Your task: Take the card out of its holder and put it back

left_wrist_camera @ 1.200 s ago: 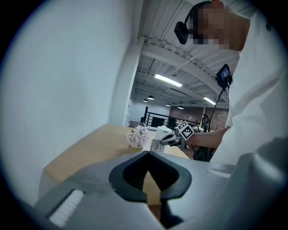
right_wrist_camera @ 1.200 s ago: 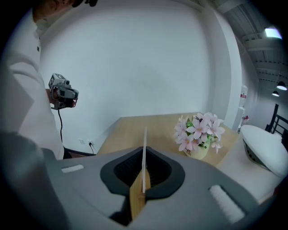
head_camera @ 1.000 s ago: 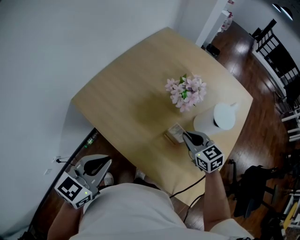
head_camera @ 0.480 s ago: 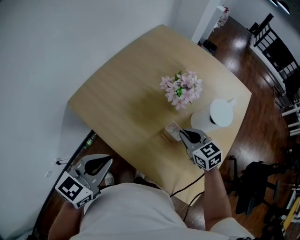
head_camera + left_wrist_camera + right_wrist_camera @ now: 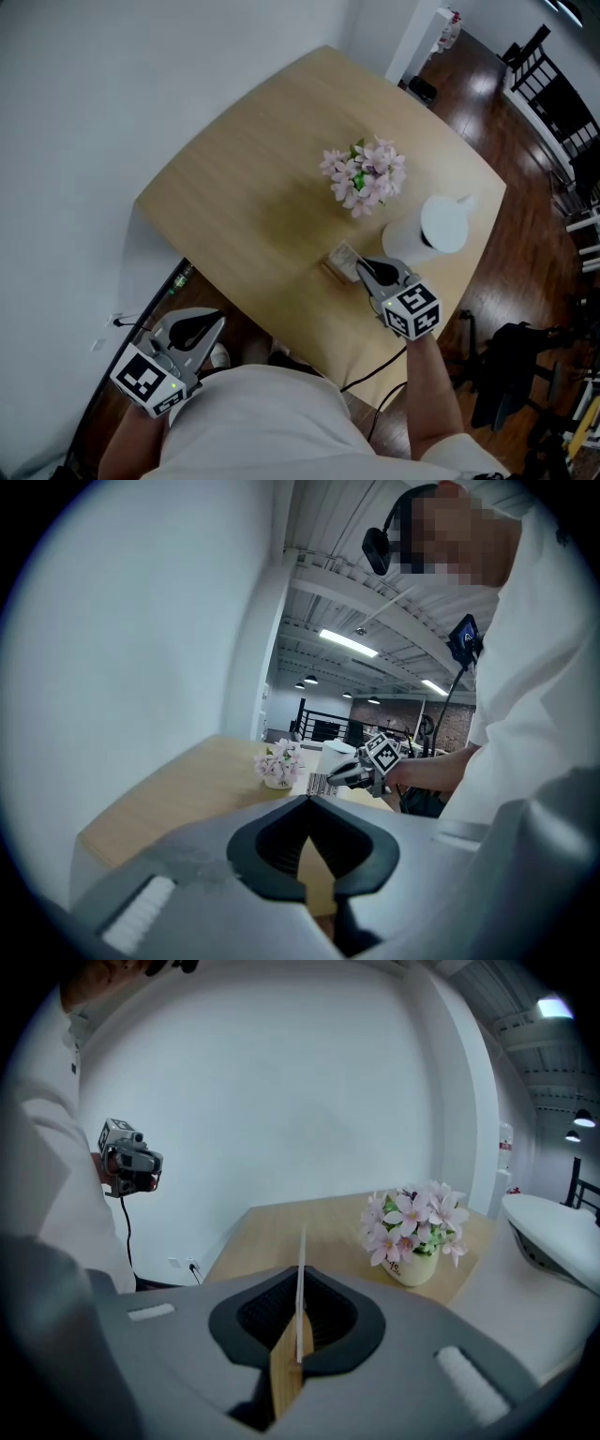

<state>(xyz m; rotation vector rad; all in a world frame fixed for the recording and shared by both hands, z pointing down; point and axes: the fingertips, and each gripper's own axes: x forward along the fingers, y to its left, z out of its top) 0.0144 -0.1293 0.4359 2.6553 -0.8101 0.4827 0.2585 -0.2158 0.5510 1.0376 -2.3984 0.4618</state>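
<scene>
The white card stands upright over its small wooden holder near the table's front edge. My right gripper is shut on the card. In the right gripper view the card's thin edge rises between the pads, with the wooden holder right beneath it. Whether the card sits in the slot or just above it cannot be told. My left gripper hangs off the table by the person's body, shut and holding nothing. The left gripper view shows the card far off in the right gripper.
A pot of pink flowers stands mid-table behind the card. A white lidded container sits just right of the right gripper. The round wooden table has a white wall at left. Dark chairs stand at the far right.
The head view shifted slightly. The right gripper and card keep their place relative to the flowers. The left gripper has not moved.
</scene>
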